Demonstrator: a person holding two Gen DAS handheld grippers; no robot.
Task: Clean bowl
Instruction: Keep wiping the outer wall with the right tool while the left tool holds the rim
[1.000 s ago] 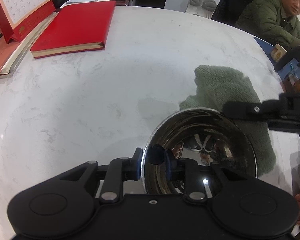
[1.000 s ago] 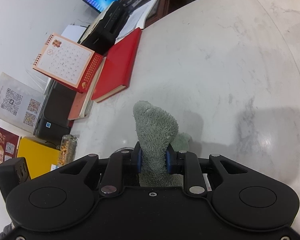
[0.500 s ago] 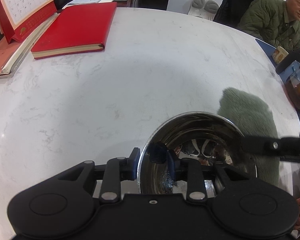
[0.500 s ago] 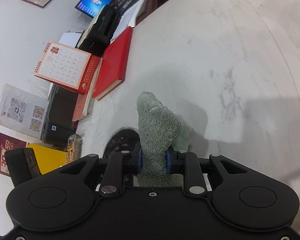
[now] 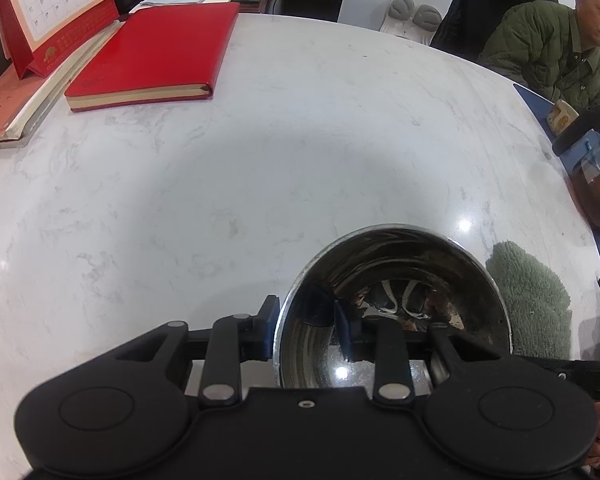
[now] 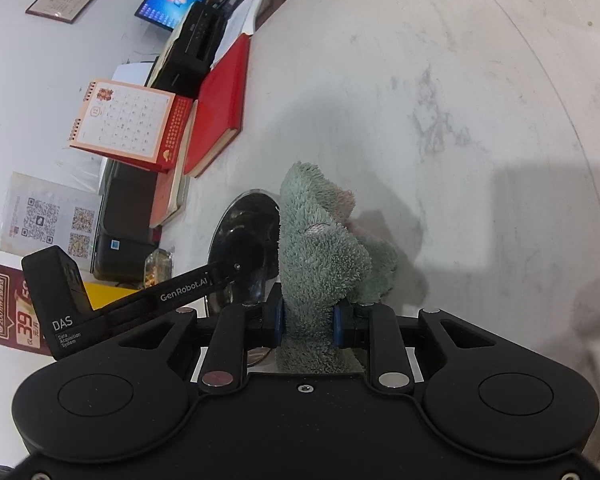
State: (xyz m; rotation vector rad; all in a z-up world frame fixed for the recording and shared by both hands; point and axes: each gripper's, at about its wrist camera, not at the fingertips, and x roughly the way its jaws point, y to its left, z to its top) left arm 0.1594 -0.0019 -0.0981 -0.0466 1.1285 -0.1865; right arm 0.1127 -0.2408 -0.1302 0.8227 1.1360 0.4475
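change: right gripper (image 6: 307,326), clamped on the green cloth (image 6: 320,256), has carried it off the table (image 5: 260,168) and alongside the bowl (image 5: 392,300), which a second ago was barely in its view; wiping looks imminent, not begun. left gripper (image 5: 306,330) straddles the bowl's near rim, one finger inside, one outside; its jaws eased slightly wider earlier in the second, and whether the pads press the rim is unclear.
count: bowl, one, just ahead of the left gripper; cloth, one; grippers, two; red book (image 5: 152,48), one; desk calendar (image 5: 56,8), one.
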